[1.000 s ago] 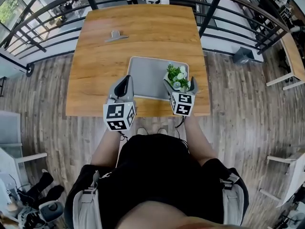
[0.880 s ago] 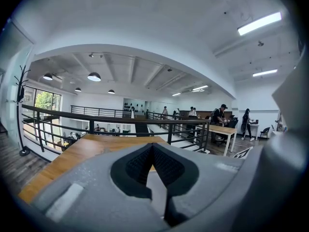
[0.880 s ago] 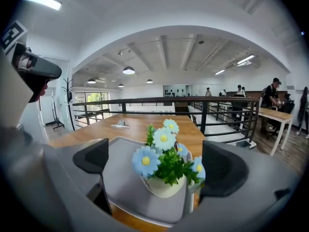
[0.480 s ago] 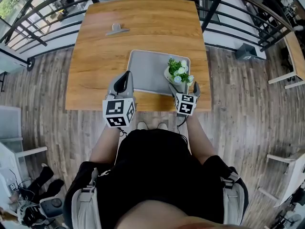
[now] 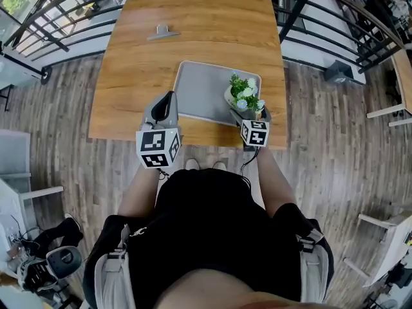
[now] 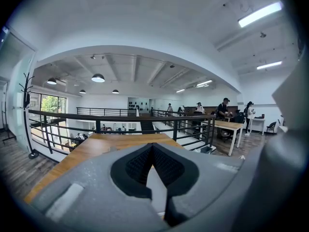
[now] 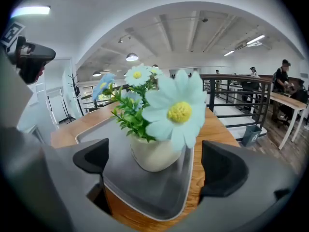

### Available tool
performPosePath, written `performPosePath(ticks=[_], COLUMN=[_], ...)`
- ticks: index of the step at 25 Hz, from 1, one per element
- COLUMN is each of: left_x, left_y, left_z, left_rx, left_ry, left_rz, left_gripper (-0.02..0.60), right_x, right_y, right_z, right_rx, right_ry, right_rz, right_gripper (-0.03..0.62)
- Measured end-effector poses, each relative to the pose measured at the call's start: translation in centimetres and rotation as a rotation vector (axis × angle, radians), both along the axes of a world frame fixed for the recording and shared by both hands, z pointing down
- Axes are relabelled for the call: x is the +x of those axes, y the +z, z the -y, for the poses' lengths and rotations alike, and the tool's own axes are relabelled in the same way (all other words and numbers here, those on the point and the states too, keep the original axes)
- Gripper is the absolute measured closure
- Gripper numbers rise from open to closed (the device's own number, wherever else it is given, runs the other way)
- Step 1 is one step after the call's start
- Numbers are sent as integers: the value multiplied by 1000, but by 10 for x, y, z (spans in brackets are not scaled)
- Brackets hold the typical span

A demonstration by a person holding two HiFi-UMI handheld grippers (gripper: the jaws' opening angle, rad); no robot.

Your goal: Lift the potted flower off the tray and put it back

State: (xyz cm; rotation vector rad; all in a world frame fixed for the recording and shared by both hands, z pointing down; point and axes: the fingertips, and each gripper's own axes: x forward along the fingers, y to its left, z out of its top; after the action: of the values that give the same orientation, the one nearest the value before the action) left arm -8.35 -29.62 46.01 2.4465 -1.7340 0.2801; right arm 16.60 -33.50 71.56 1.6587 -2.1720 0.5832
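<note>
The potted flower (image 5: pixel 243 96), a white pot of white daisies and green leaves, stands at the right end of the grey tray (image 5: pixel 199 89) on the wooden table (image 5: pixel 141 63). My right gripper (image 5: pixel 250 114) is open just on the near side of the pot. In the right gripper view the pot (image 7: pixel 152 153) rests on the tray (image 7: pixel 145 197), slightly ahead of the gap of the right gripper (image 7: pixel 157 162), and neither pad touches it. My left gripper (image 5: pixel 168 100) hovers at the tray's near left edge. Seen in its own view, the left gripper (image 6: pixel 152 146) is shut and holds nothing.
A small metal clip (image 5: pixel 163 31) lies at the table's far side. A black railing (image 5: pixel 77 15) runs round the far and side edges of the table. The table's near edge (image 5: pixel 193 140) is right under both grippers, with wood floor beyond.
My right gripper has drawn back a little from the pot toward the table's near edge. The pot stays on the tray. The left gripper has barely moved.
</note>
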Motion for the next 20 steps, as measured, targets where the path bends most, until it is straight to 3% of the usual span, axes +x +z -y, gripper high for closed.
performPosePath(ticks=[7, 20], left_x=[-13, -39], left_y=[6, 2], left_z=[-9, -6], left_rx=[-11, -20], left_ry=[-55, -119], left_rz=[30, 60], left_gripper=[571, 571], right_x=[-7, -16], right_y=[18, 31], right_z=[20, 59], right_rx=[-33, -93], right_ry=[-92, -125], right_rz=[-39, -102], right_gripper=[16, 16])
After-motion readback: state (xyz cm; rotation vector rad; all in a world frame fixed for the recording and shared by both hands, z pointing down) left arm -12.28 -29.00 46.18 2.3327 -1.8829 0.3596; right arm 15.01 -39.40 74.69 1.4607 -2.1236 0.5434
